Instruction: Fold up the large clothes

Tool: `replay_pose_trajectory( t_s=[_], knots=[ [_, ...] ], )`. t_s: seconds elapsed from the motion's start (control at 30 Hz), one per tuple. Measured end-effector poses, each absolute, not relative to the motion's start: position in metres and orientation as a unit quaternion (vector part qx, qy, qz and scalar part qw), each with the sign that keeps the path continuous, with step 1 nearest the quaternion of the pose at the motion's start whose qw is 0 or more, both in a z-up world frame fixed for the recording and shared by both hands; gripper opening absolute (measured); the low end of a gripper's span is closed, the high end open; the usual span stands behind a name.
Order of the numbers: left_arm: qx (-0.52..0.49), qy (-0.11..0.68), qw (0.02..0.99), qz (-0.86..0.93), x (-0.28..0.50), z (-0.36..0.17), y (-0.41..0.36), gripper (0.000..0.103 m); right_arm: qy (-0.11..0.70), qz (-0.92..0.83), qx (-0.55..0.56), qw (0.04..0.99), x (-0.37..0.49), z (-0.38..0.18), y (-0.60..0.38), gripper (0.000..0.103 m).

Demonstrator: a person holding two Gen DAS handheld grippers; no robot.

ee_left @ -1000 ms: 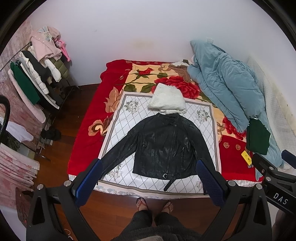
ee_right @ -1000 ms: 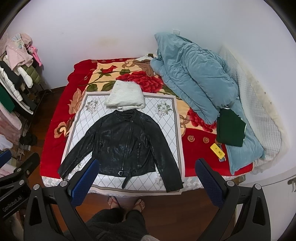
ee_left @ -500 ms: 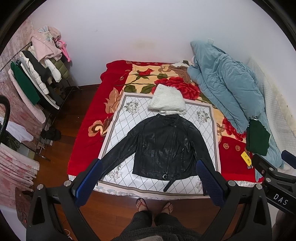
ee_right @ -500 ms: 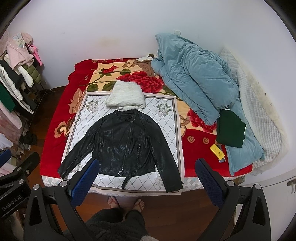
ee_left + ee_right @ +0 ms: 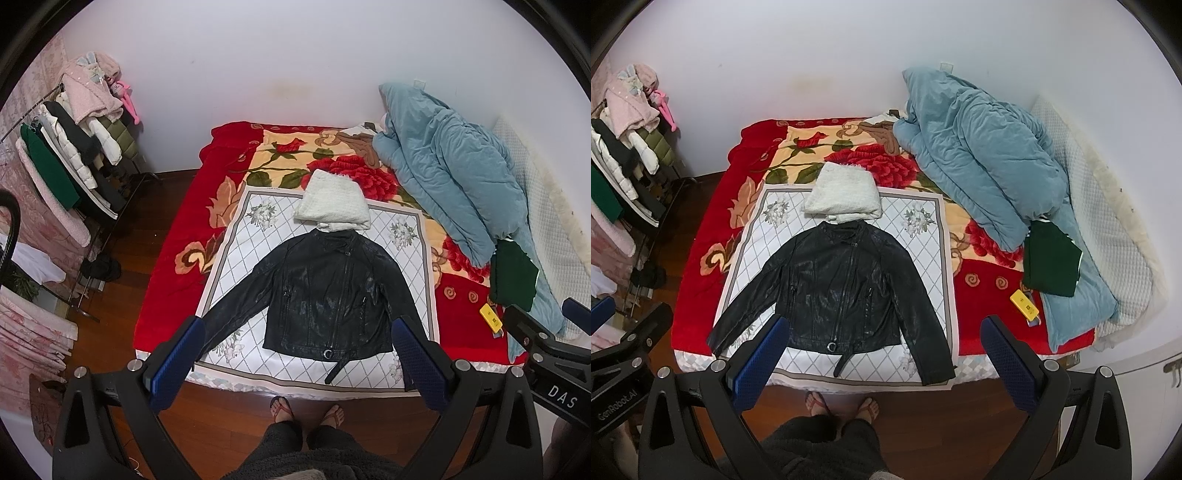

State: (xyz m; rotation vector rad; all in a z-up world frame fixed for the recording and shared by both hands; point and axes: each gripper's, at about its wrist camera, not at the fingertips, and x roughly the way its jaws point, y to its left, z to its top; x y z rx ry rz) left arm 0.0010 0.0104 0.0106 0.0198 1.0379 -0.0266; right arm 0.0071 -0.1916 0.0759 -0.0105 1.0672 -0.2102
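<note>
A black leather jacket (image 5: 325, 291) lies flat and face up on a white diamond-patterned cloth (image 5: 258, 236) on the bed, sleeves spread down and outward; it also shows in the right wrist view (image 5: 842, 284). A folded white knit garment (image 5: 332, 203) lies just beyond its collar. My left gripper (image 5: 295, 358) is open and empty, held high above the bed's near edge. My right gripper (image 5: 882, 354) is open and empty, also high above the near edge. Neither touches the jacket.
A red floral blanket (image 5: 177, 258) covers the bed. A blue duvet (image 5: 450, 177) is piled at the right, with a dark green folded garment (image 5: 513, 273) and a yellow object (image 5: 489, 317) nearby. A clothes rack (image 5: 66, 147) stands left. The person's feet (image 5: 306, 410) are on the wooden floor.
Both grippers have shifted very slightly; the view barely moves. The jacket and other things lie as before.
</note>
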Motion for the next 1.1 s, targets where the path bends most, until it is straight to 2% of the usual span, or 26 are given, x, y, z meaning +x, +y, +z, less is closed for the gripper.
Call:
replay_pose_trajectory(
  t_s=[0.8,0.93,1.1],
  knots=[
    [0.010,0.493,0.870,-0.014,0.004,0.013,0.007,0.103,0.508,-0.099,-0.005,0.856,0.009,0.080,-0.190,0.103],
    [0.012,0.496,0.868,-0.017,0.012,0.013,0.004,0.103,0.513,-0.099,0.001,0.853,0.020,0.088,-0.188,0.103],
    [0.016,0.488,0.873,-0.016,0.035,-0.002,0.007,0.103,0.520,-0.105,0.022,0.847,0.032,0.071,-0.198,0.103]
  ],
)
